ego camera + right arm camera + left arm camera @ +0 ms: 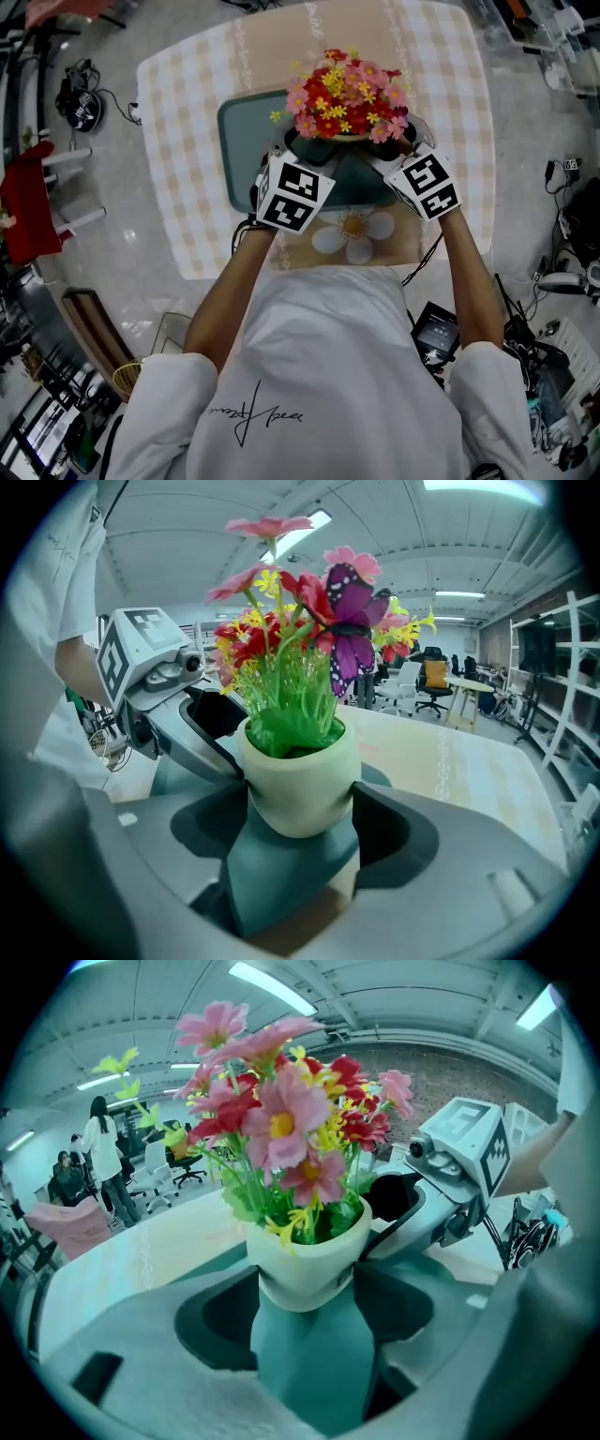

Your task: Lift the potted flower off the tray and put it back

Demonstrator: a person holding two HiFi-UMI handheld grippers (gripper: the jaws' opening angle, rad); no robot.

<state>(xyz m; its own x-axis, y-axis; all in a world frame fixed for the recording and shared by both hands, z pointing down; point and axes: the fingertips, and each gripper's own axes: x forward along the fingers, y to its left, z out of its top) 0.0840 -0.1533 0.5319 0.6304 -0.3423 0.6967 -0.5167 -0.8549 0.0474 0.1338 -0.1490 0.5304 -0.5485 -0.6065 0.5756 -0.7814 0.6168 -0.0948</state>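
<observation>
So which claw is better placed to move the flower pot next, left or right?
Neither clearly. The left claw and the right claw each have both jaws against the pot, from opposite sides, so probably both should move it together.

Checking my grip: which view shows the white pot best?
The right gripper view: the white pot sits unobstructed between the jaws, both touching its sides. The left gripper view shows it too, leaves overhanging the rim. In the head view the flowers cover it.

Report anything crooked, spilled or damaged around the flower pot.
Nothing stands out. The pot is upright, gripped by the left gripper and right gripper, over the tray; no spill or breakage shows.
</observation>
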